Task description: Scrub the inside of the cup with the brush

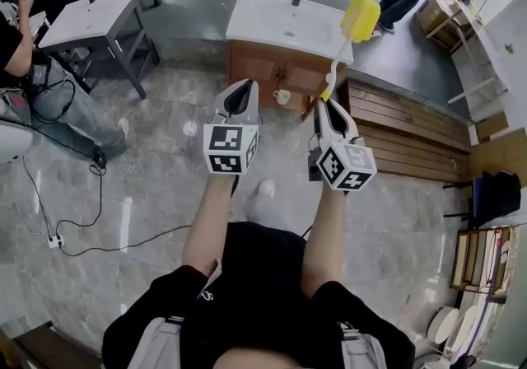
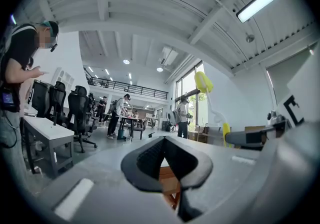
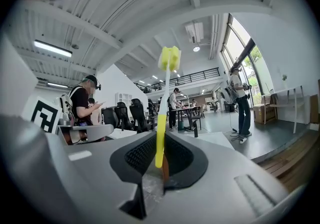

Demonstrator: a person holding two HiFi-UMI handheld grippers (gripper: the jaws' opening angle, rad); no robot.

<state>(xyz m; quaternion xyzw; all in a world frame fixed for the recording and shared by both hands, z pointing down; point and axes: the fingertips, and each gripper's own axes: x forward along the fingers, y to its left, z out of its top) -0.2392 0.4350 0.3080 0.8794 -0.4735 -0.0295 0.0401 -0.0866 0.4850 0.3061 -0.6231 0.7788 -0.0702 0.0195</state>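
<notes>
The cup (image 1: 282, 96), small, white and handled, sits ahead of and below both gripper tips, roughly between them, against the front of a wooden washbasin cabinet (image 1: 262, 69). We cannot tell what it rests on. Nothing touches it.

The brush (image 1: 358, 21) is clamped by its yellow grip in the right gripper (image 1: 327, 104). Its stem rises up and away from that gripper, so the yellow sponge head stands well clear of the cup. The left gripper (image 1: 239, 91) hovers beside it, jaws closed together on nothing.

We judge the scrub not begun. The brush is in hand, but the cup is not yet taken and the head not yet inserted.

Only the head view shows the cup. The right gripper view shows the pads pressing the brush (image 3: 163, 103) inside the right gripper (image 3: 160, 140). The left gripper view shows the left gripper (image 2: 163, 144) empty, with cabinet wood beyond, and the brush (image 2: 203, 82) off to its right.
</notes>
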